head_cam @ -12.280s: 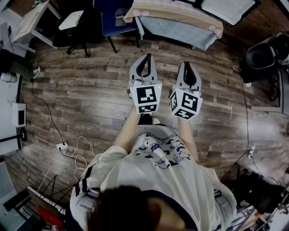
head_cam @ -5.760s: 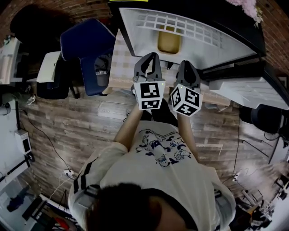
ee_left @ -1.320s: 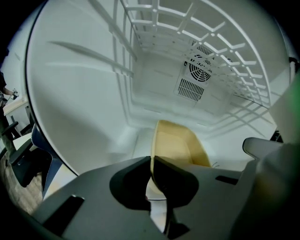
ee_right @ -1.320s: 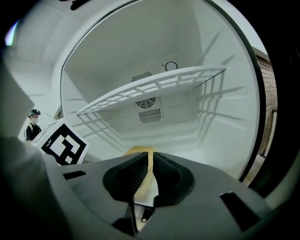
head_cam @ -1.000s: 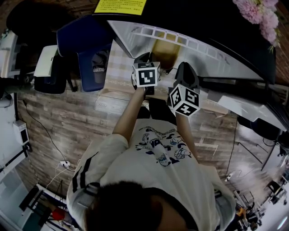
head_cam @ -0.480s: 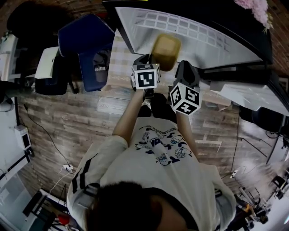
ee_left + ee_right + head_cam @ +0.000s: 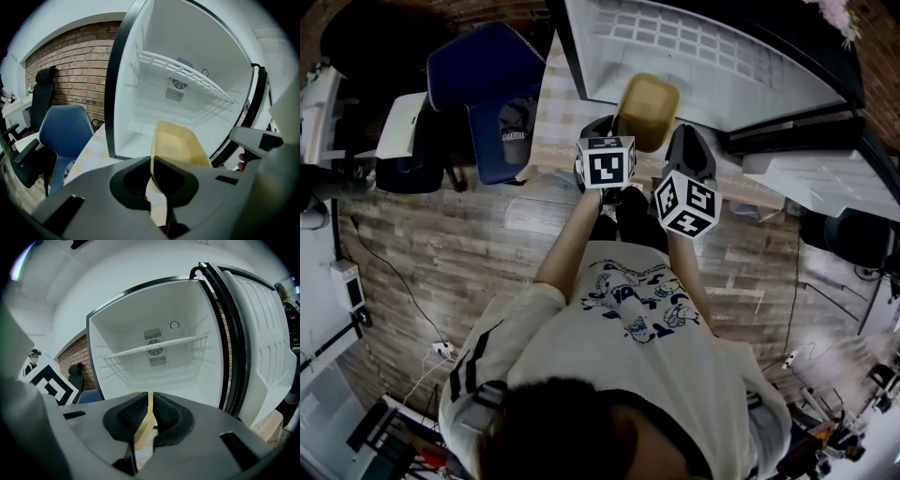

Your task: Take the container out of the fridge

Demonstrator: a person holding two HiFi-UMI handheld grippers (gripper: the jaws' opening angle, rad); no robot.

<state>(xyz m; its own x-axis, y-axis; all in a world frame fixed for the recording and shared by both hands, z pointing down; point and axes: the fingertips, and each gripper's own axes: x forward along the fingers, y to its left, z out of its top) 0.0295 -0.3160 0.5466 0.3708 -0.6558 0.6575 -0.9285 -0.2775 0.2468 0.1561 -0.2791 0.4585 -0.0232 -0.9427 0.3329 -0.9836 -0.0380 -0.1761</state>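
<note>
Head view: left gripper and right gripper each clamp the rim of the yellow container, just at the front edge of the open fridge.

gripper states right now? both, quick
Left gripper: closed on the rim of the yellow container.
Right gripper: closed on the same container's rim.

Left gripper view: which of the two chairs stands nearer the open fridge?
The blue chair, just left of the fridge's dark frame. The black chair stands farther left, in front of the brick wall.
</note>
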